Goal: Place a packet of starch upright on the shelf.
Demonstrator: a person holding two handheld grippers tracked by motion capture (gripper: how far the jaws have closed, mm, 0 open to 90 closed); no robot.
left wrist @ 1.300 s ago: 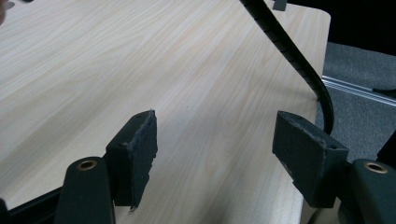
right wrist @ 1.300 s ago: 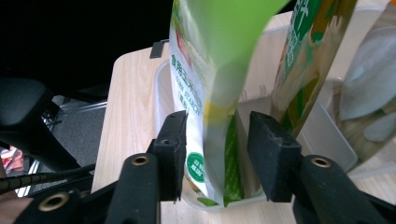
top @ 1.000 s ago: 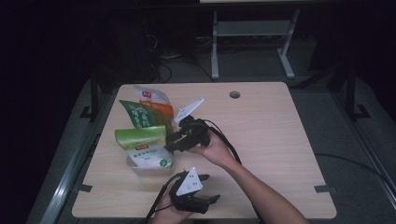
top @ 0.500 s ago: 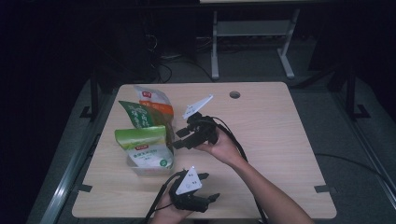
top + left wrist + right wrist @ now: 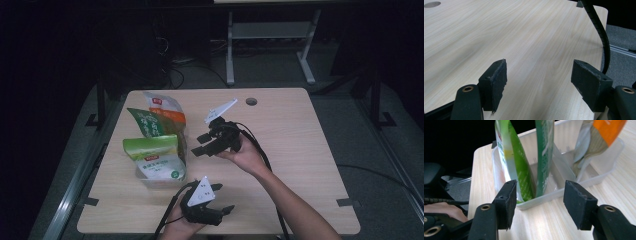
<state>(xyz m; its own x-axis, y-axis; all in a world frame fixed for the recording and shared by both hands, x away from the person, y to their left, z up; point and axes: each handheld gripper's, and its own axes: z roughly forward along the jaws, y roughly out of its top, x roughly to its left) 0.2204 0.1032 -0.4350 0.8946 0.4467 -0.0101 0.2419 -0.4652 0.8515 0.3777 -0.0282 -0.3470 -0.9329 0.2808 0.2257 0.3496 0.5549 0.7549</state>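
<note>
1. Currently the right gripper (image 5: 200, 145) is held open just beside the clear bin (image 5: 541, 200); its jaws have just been opening, nothing between them
2. Three snack pouches (image 5: 157, 150) are stood inside; one could be tipped by a careless brush
3. Left gripper (image 5: 226, 210) is parked open, empty

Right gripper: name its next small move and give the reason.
Probably draw it a little farther back from the clear tray, then lift away. The right gripper has just been opening its jaws; nothing sits between the pads, and the light green pouch, dark green pouch and orange pouch stand in the tray, apart from it. The placing looks done.
</note>
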